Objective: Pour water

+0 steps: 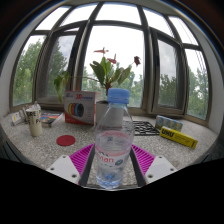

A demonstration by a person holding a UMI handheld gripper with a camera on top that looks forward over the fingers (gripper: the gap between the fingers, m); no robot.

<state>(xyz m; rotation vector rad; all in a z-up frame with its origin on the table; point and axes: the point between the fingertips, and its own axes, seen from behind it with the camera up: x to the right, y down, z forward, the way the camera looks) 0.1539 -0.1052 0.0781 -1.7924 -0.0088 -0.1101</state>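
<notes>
The bottle (113, 140) is standing upright between the gripper's (112, 160) two fingers, on a speckled counter (40, 150). It is clear plastic with a pale blue cap on and a label with pink lettering round its middle; how much water is in it I cannot tell. Judging by the look, thin plastic like this will be giving under pressure and a little slippery, and it will be heavy if full, so the waist at the label looks like the sound place for a hold, low enough that it is not tipping. The cap being on, pouring is not yet possible.

The pink pads (82, 156) are showing at either side of the bottle's lower half. Whether the jaws are pressing on it or only standing about it I cannot tell.

Just beyond, a potted plant (108, 72) is standing far in the middle against a bay window (120, 40). A box (79, 106) is sitting left of the bottle, a red disc (65, 140) nearer on the left, and small jars (35, 123) further left. A yellow object (178, 135) is lying to the right.
</notes>
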